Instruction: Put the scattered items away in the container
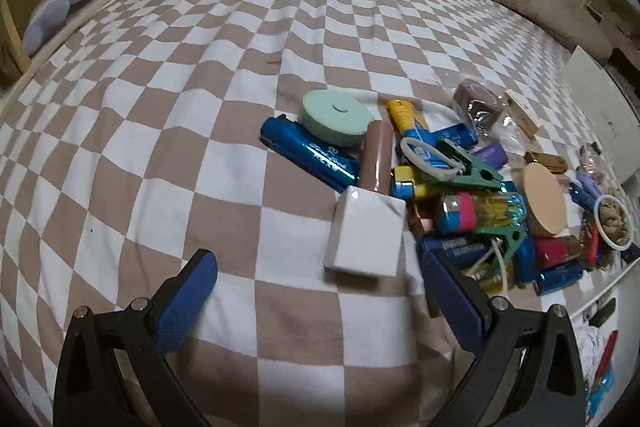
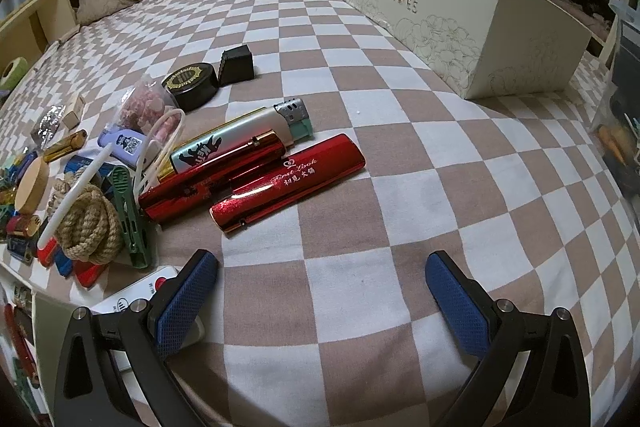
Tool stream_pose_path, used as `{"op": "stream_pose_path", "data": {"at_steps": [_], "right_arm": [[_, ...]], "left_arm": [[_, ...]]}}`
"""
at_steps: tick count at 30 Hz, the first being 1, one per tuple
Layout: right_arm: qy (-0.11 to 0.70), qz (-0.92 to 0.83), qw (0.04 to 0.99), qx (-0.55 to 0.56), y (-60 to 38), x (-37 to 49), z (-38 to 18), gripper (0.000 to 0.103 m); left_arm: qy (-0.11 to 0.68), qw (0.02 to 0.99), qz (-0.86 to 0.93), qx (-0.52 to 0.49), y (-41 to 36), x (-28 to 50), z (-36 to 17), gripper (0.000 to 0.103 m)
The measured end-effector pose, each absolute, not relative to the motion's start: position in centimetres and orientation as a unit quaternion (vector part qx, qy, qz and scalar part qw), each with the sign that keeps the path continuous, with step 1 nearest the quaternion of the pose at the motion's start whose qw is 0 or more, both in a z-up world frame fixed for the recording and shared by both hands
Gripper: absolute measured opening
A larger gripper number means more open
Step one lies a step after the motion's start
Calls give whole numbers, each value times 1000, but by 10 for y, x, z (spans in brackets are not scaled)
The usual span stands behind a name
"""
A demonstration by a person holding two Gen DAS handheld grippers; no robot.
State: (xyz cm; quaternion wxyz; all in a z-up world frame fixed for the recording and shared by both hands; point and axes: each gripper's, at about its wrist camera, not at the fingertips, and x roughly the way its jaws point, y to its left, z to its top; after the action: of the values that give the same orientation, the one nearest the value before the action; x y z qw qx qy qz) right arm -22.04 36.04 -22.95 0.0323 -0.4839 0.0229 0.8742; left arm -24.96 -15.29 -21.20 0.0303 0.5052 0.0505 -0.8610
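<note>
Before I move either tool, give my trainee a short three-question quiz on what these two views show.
1. True or false: the right tool is holding the nearer red case.
2. What word is printed on the shoe box?
3. In the left view, which lies nearest the left tool: (a) the mint round tin, (b) the white block, (c) the blue case?

Key:
1. False; both tools are open and empty.
2. SHOES.
3. b.
</note>
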Motion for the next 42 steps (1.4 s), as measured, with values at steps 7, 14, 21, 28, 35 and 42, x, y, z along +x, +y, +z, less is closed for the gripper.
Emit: {"op": "stream_pose_path", "data": {"at_steps": [7, 14, 21, 28, 35, 42], "right_arm": [[28, 867, 29, -497, 362, -227, -232, 103], [-21, 875, 49, -481, 352, -231, -219, 103], [-40, 869, 12, -492, 350, -252, -224, 103], [-13, 875, -25, -483, 358, -257, -226, 97], [-35, 881, -46, -469, 343, -255, -223, 84], [-54, 885, -33, -460, 340, -236, -220, 84]], "left_arm": [[63, 57, -859, 504, -164, -250, -212, 103], [63, 74, -861, 499, -179, -231, -202, 103], [61, 77, -862, 498, -205, -210, -194, 103], [19, 120, -861, 494, -229, -183, -192, 103], [26, 142, -863, 484, -253, -171, -188, 103], [35, 163, -863, 476, -269, -178, -189, 103]]}}
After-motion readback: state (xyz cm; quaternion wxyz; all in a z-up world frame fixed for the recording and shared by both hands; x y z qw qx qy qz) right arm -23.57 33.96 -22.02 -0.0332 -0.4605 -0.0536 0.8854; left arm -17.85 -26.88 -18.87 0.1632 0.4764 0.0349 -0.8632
